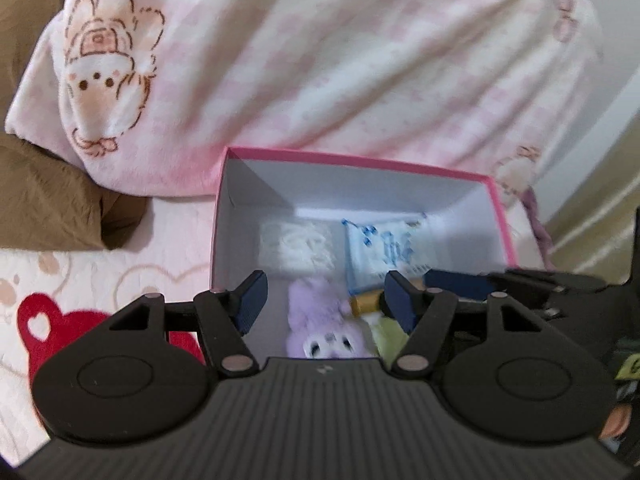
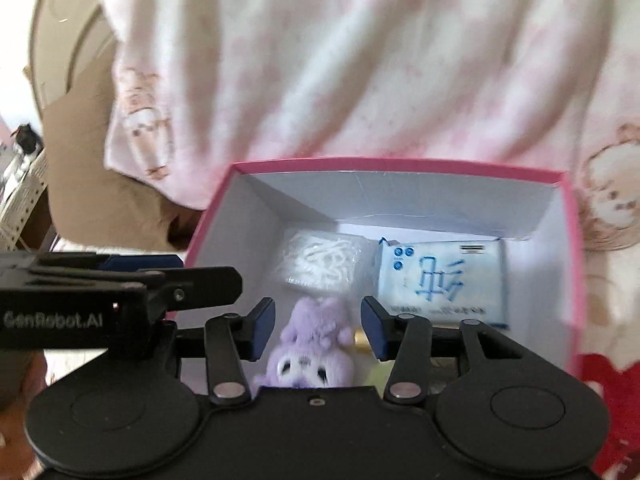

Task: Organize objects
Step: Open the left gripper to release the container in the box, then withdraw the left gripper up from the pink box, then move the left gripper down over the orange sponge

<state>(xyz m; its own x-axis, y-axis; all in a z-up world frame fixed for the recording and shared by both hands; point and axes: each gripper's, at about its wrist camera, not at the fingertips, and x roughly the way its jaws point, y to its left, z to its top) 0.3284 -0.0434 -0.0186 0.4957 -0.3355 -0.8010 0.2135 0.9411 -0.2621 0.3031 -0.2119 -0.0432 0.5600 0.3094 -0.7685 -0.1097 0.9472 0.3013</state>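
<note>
A: Why are both grippers hovering spread over the pink box (image 2: 574, 264)?

B: The right gripper (image 2: 318, 330) and left gripper (image 1: 322, 300) are holding nothing; the purple plush (image 2: 310, 354) is lying inside already.

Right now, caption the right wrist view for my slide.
Open right gripper hovers over purple plush in pink box, beside tissue pack.

My left claw (image 1: 324, 300) hangs spread wide over the pink box (image 1: 502, 216); between its fingers I see a purple plush (image 1: 320, 332), with a white packet (image 1: 298, 246) and blue-printed tissue pack (image 1: 380, 252) behind
</note>
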